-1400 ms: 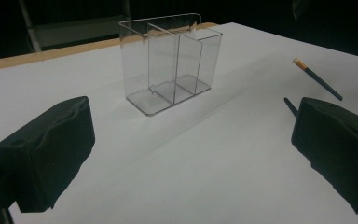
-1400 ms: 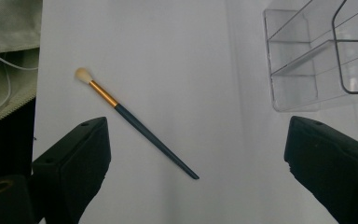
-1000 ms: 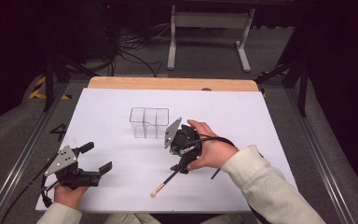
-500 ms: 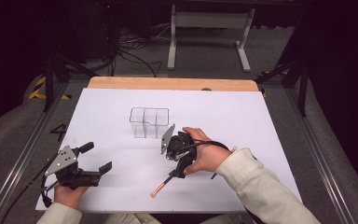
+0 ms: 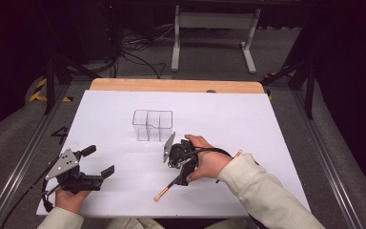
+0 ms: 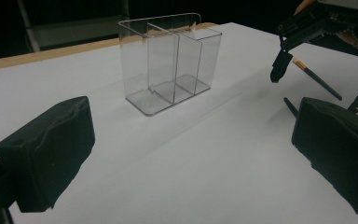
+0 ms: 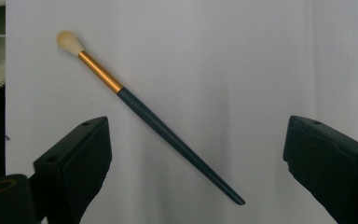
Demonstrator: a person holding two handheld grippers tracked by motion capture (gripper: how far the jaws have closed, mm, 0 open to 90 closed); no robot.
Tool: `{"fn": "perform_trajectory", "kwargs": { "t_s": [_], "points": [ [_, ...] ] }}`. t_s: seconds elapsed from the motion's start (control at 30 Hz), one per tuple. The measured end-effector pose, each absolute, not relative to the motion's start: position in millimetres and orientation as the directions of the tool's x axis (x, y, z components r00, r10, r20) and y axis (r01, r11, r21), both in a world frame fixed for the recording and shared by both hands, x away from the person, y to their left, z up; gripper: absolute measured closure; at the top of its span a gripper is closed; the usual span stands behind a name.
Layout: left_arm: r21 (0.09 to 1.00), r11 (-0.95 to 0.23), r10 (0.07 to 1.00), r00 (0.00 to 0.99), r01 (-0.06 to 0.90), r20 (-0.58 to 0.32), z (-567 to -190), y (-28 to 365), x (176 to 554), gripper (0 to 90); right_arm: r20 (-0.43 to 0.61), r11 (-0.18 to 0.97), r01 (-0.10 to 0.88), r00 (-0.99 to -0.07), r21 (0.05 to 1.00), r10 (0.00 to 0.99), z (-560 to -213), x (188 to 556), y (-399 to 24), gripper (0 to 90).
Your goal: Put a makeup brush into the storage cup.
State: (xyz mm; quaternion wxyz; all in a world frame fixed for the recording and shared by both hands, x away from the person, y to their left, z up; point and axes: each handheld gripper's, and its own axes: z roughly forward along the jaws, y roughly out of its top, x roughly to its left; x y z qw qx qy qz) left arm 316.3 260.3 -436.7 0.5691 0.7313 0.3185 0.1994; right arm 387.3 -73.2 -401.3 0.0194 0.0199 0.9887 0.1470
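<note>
From the high view, my right gripper (image 5: 178, 168) hangs over a makeup brush (image 5: 167, 189) that lies flat on the white bench (image 5: 248, 119), just short of the clear three-compartment organiser (image 5: 152, 125). My left gripper (image 5: 93, 164) rests near the bench's front-left corner, well apart from the brush, its fingers spread and holding nothing.

In the left gripper view, my two black fingers (image 6: 46, 154) stand wide apart with only bare bench between them. The organiser (image 6: 170, 60) stands upright ahead and looks empty. At right the other gripper (image 6: 303, 32) is poised above the brush's dark handle (image 6: 317, 79).

In the right gripper view, my fingers (image 7: 74, 163) are released and wide, one on each side of the brush (image 7: 149, 119), not touching it. The brush runs slantwise, pale bristles at upper left, gold ferrule next, tapered dark handle ending at lower right.

As I judge it, the step is the pick-up. I would lower straight down, turn the wrist so the fingers close square across the handle, and grip near the ferrule, where the handle is thicker, since the thin tail could slip or pivot.
</note>
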Motion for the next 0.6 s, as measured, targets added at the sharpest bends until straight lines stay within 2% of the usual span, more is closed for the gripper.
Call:
{"fn": "perform_trajectory", "kwargs": {
  "t_s": [0.27,0.6],
  "points": [
    [0.959,-0.142,0.691,0.718,0.244,-0.081,-437,260,316,0.1,-0.01,0.965,0.039,-0.999,0.258,0.043,-411,388,-72,11.2],
    [0.962,-0.138,0.684,0.725,0.234,-0.078,-437,261,316,0.1,0.006,0.974,0.031,-1.0,0.224,0.03,-421,389,-70,19.3]
  ]
}}
